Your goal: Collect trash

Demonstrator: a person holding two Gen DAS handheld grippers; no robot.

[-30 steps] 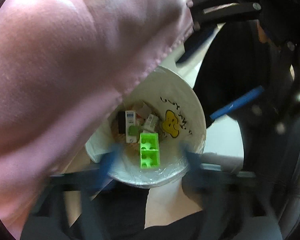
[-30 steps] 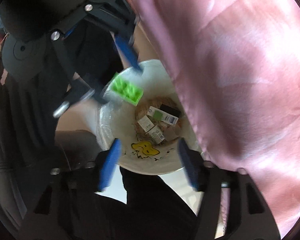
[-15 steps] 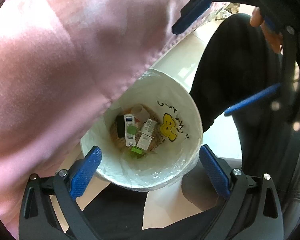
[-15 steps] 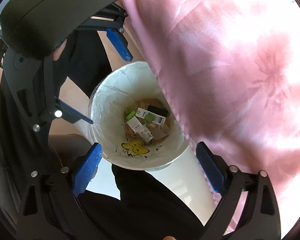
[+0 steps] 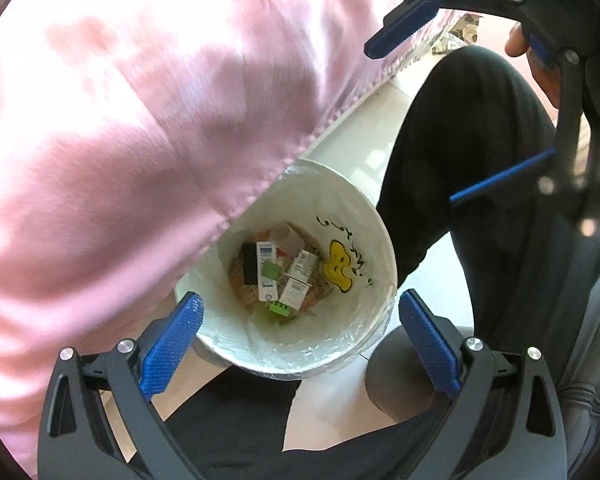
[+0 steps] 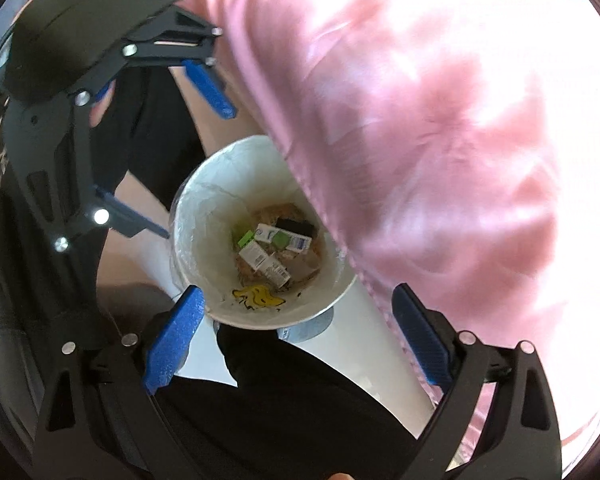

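A white trash bin point(image 5: 374, 236) with a clear liner and a yellow cartoon mark stands on the floor below both grippers; it also shows in the right wrist view point(image 6: 196, 200). At its bottom lie small cartons, a black box and a green toy brick point(image 5: 279, 309), also in the right wrist view point(image 6: 245, 238). My left gripper point(image 5: 300, 336) is open and empty above the bin's near rim. My right gripper point(image 6: 298, 336) is open and empty above the bin. Each gripper shows in the other's view, left point(image 6: 168, 152) and right point(image 5: 456, 120).
A pink cloth point(image 5: 140, 120) hangs over the bin's side and fills much of both views point(image 6: 440, 120). The person's black trouser legs point(image 5: 452, 140) and grey seat stand close around the bin. Pale floor point(image 5: 364, 140) shows between them.
The green brick left my left gripper and fell to the bottom of the bin. Both grippers opened wide and rose away from the bin.
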